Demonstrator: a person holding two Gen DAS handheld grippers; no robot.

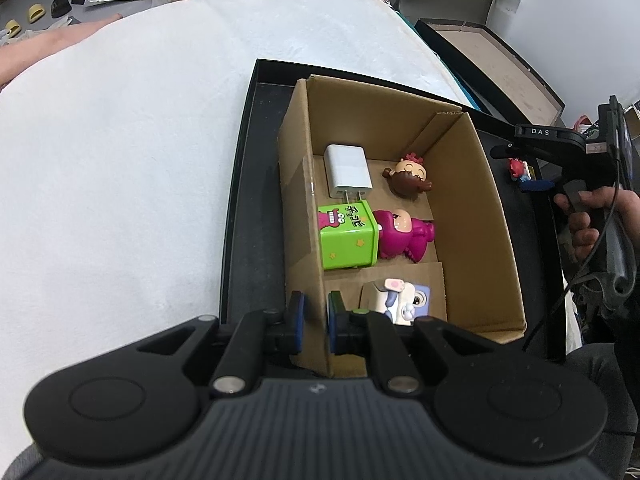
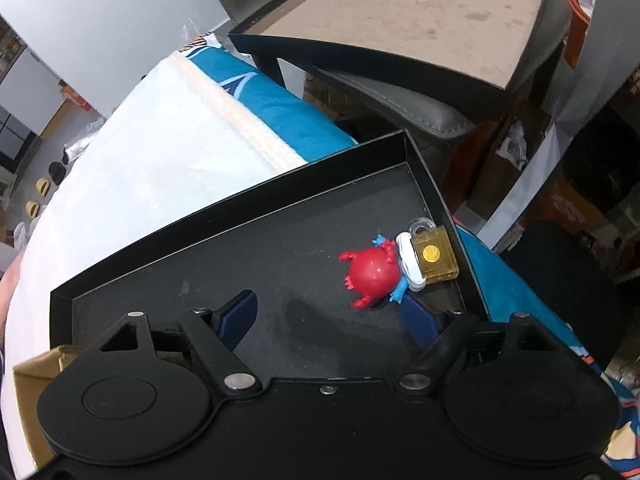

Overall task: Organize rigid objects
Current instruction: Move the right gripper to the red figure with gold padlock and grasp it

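the right hand-held gripper (image 2: 332, 322) hangs wide and empty over the black tray (image 2: 424, 162), the red toy (image 2: 372, 274) just ahead by the far corner. straddle its round body squarely, clear of the yellow block (image 2: 436, 256). the left hand-held gripper (image 1: 316, 322) pinches the box (image 1: 298, 184) wall, steadying it.

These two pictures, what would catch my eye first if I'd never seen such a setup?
Probably the cardboard box standing in a black tray, holding bright toys: a green cube beside a pink figure. In the right wrist view, a red figure lies alone near the tray's corner, ahead of the open right gripper.
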